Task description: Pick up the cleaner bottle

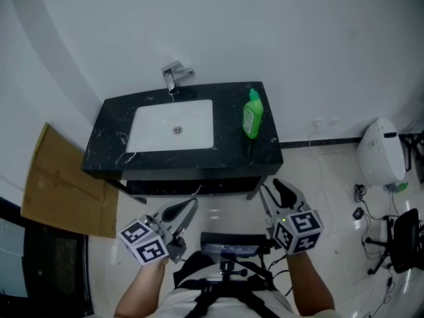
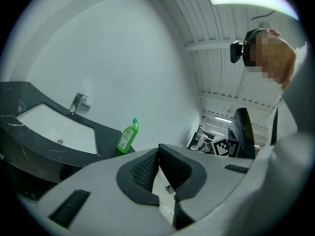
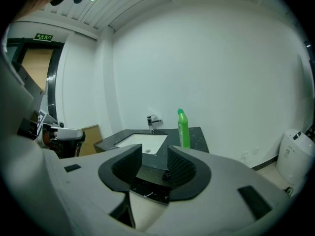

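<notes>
1. The left gripper (image 1: 188,207) is nearest, low in front of the black counter (image 1: 233,152); its jaws are pressed together on nothing
2. The right gripper (image 1: 273,189) has its jaws apart and empty
3. The cleaner bottle (image 1: 252,116) is green, with a green cap and a pale label, and stands upright on the counter, right of the white sink (image 1: 159,128)
4. Its label print is too small to read; the right gripper view hides its foot

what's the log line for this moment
stage: pre-reach | cleaner bottle: upright on counter | left gripper: shut, empty | right gripper: open, empty
</notes>
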`<state>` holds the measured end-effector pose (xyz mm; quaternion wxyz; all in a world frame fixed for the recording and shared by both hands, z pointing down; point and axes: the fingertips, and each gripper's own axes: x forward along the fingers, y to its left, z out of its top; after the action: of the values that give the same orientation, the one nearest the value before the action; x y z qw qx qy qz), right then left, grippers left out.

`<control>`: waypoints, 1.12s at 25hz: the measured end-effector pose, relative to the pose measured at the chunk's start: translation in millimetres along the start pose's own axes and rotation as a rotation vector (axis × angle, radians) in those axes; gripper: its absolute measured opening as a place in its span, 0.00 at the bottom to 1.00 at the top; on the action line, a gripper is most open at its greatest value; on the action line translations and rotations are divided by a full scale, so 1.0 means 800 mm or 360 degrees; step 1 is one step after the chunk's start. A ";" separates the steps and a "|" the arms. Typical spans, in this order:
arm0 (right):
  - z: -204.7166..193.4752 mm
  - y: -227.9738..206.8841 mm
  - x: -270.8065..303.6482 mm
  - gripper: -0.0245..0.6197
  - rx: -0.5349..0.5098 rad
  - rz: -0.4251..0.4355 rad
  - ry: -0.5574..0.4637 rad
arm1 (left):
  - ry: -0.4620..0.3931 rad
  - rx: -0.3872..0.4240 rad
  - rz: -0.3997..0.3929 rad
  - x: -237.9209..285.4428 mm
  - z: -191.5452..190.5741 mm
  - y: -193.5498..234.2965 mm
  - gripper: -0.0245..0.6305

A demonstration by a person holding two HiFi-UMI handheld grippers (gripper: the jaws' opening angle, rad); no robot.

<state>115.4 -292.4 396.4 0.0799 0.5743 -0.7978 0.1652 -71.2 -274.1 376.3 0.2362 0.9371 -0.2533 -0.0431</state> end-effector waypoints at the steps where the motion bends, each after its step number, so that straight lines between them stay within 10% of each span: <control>1: -0.001 0.001 0.004 0.30 0.0001 0.0006 0.0010 | 0.0001 -0.0004 0.0008 -0.001 0.001 0.003 0.03; 28: 0.029 0.051 0.118 0.30 0.0079 -0.0260 -0.0002 | 0.0114 -0.0062 -0.0194 -0.025 0.069 0.155 0.03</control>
<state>47.3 -373.3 397.5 0.0783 0.6394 -0.7440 0.1774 -155.8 -381.6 384.3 0.2604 0.9470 -0.1862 -0.0288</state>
